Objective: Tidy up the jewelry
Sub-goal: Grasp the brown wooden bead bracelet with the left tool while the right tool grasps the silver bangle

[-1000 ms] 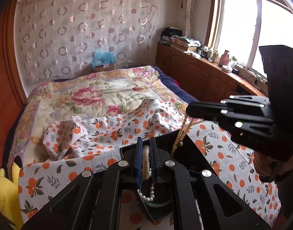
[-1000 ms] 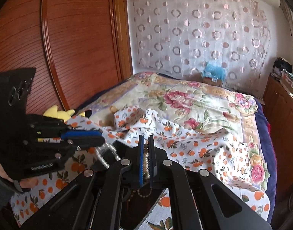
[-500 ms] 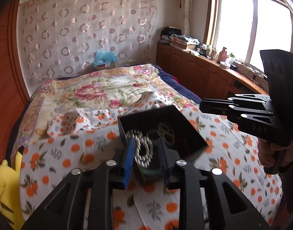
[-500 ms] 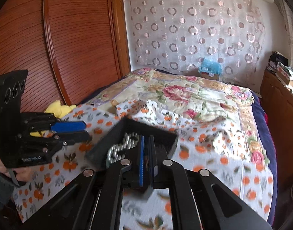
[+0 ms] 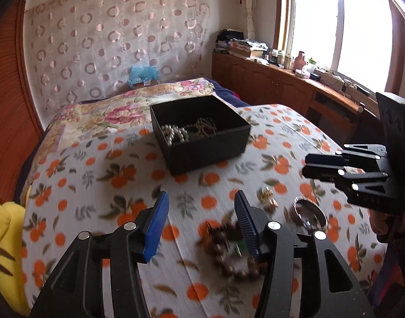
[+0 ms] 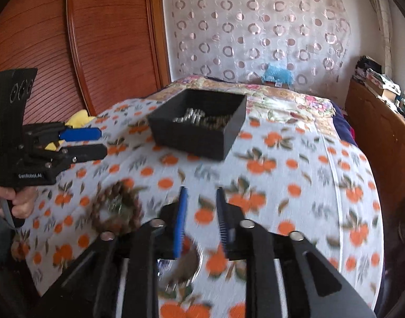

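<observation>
Brown bead bracelet (image 5: 230,249) next: lower spread left jaws astride it, pinch several beads; right jaws also spread, empty.

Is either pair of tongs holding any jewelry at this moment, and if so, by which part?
Nothing is held. The left tongs and right tongs are both open and empty. The brown bead bracelet and silver bangle lie on the bedspread.

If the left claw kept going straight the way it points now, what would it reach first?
Probably the black box. The left claw is open and empty, aimed across the orange-print cloth at the box's near wall; depth is uncertain. The brown bead bracelet lies beside its right finger.
</observation>
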Demonstrator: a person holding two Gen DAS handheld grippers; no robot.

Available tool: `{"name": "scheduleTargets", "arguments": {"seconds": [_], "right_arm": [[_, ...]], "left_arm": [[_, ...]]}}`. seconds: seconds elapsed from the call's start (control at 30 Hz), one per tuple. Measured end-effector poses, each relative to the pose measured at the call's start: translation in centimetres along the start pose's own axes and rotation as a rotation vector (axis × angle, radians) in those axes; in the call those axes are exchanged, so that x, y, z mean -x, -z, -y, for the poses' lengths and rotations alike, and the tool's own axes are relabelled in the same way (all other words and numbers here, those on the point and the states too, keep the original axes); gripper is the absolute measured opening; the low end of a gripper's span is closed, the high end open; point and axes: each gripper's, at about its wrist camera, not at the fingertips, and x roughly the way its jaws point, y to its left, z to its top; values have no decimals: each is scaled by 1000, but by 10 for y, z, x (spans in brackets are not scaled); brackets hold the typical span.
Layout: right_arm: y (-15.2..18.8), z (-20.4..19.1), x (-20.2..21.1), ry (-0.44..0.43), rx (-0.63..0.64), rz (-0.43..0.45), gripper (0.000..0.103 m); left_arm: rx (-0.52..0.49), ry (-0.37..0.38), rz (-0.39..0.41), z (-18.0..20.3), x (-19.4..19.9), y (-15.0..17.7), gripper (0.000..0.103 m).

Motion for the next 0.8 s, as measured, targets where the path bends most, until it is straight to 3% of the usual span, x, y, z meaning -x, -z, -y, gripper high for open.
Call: {"name": "scheduleTargets", "arguments": {"seconds": [0.17,0.27,0.43,0.63,0.73,0.8], "right_arm": [[24,-1,14,-16,-75,2,28],[36,-1,21,-10,-102,1,35],[49,-2,24,-14,-129,-5,44],[60,-4,18,-11,-132,-27,47],[61,-7,19,-7,-123,-16,47],[62,-7,20,-4,-123,-10,47]], "left_arm": [[24,5,-11,4,8,18,59],[36,6,-17,5,11,29,64],[37,-10,-46,5,10,41,64],[43,-19,-74,2,3,46,64],[55,2,-87,2,-2,46,57],[71,14,-106,0,-8,46,46]]}}
